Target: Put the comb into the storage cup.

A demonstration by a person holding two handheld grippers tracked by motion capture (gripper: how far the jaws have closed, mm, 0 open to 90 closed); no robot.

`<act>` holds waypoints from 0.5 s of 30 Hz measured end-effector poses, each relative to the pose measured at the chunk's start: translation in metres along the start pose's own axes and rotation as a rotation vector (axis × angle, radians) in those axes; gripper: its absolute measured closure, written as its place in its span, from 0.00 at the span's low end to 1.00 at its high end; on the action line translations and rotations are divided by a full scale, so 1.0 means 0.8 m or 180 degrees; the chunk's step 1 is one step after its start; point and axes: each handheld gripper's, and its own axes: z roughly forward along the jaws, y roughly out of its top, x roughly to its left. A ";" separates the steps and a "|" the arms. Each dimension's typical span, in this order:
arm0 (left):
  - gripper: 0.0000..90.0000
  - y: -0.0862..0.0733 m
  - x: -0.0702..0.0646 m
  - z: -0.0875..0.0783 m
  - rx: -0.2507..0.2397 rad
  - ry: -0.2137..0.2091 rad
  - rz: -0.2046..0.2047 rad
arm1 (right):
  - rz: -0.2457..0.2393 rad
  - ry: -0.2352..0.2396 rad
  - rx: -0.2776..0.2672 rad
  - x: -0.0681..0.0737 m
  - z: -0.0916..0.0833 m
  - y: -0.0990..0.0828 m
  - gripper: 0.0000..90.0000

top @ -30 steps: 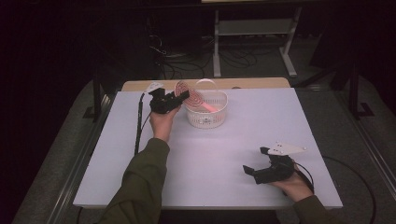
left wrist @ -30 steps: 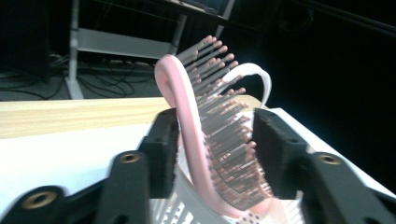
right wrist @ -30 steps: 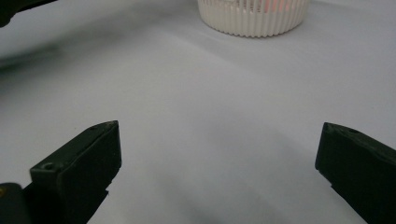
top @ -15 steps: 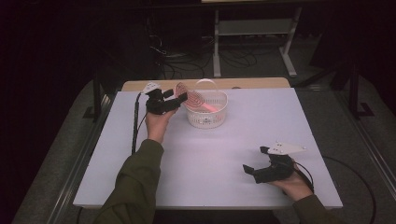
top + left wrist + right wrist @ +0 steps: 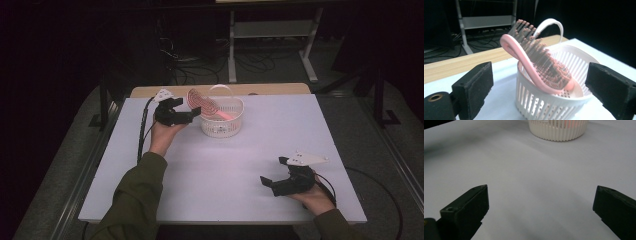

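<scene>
White bench (image 5: 220, 190) is carrying a white slatted plastic basket (image 5: 221, 120) with a pink bristled hairbrush (image 5: 541, 67) leaning inside. Just beside the basket, the left gripper (image 5: 192, 111) has just been opening, nothing between its jaws. Well apart from the basket, the right gripper (image 5: 274, 172) is sitting open and holding nothing.

Slotted white plastic basket (image 5: 544, 105) — glossy pink brush (image 5: 524, 60) — matt table (image 5: 240, 170).

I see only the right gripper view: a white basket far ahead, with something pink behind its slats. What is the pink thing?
Observer: A pink hairbrush. It leans in the basket, with its bristle head above the rim.
Operator: Does the left gripper hold it?
Observer: No. The left gripper has just been opening its jaws. They stand wide near the brush, with nothing gripped between them.
Operator: Has the basket a handle?
Observer: Yes, a white arched handle, standing upright.
</scene>
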 end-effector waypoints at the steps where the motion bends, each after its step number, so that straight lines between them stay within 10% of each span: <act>1: 0.07 0.000 -0.001 -0.001 0.0030 0.0002 0.0035 | 0.0000 -0.0002 -0.0003 0.000 0.000 0.000 0.00; 15: 0.00 -0.009 -0.008 -0.020 0.0418 -0.0186 0.0355 | -0.0020 -0.0028 -0.0010 0.001 -0.001 0.001 0.00</act>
